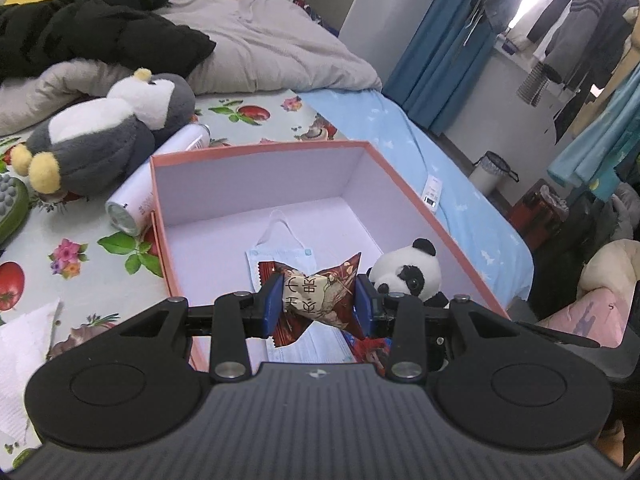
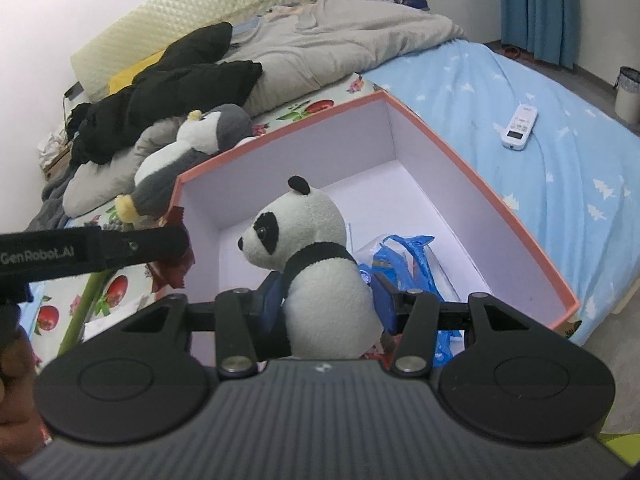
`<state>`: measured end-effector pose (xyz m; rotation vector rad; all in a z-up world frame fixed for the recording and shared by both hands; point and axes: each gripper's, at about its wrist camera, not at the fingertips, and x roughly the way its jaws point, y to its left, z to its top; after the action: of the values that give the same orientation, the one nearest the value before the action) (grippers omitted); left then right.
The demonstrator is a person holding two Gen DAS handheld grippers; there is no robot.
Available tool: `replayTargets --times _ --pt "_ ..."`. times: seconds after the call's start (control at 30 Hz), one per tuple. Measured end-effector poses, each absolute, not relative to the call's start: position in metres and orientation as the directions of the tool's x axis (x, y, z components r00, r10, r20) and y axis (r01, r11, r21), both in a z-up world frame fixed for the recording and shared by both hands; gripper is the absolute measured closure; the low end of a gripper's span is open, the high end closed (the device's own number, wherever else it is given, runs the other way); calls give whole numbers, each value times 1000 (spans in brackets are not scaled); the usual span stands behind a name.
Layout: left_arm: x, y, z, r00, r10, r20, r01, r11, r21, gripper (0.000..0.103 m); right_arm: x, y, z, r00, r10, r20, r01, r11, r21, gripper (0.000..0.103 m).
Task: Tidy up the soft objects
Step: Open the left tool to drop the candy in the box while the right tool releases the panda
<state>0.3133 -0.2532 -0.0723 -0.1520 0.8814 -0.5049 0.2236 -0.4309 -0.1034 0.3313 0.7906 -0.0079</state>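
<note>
An open pink box (image 1: 404, 184) with a white inside stands on the bed. My left gripper (image 1: 316, 300) is shut on a red and beige snack packet (image 1: 316, 292) held over the box's near part. A blue face mask (image 1: 280, 256) lies on the box floor. My right gripper (image 2: 326, 304) is shut on a panda plush (image 2: 312, 256) over the near edge of the box (image 2: 480, 184); the panda also shows in the left wrist view (image 1: 408, 272). The left gripper's arm (image 2: 92, 250) crosses the left of the right wrist view.
A grey penguin plush (image 1: 112, 132) and a white spray can (image 1: 160, 176) lie left of the box on a flowered cloth (image 1: 80, 240). A black jacket (image 1: 100, 28), grey quilt (image 1: 280, 48), blue bags (image 2: 412, 264) in the box, and a remote (image 2: 520, 126) are present.
</note>
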Motion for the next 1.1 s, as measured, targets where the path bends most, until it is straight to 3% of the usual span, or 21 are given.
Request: replayTargets --times 0.2,0.43,1.1 --pt "318 -259 -82 532 -460 -711 363 883 -299 53 237 -439 -117 683 148 -715 113 946 304 48" --pt "312 -249 -75 538 -463 -704 361 882 -304 52 234 -435 -111 689 142 -711 110 949 297 48" --pt "194 -164 19 683 -489 -542 381 872 -307 53 142 -386 -27 795 125 -593 64 955 288 48"
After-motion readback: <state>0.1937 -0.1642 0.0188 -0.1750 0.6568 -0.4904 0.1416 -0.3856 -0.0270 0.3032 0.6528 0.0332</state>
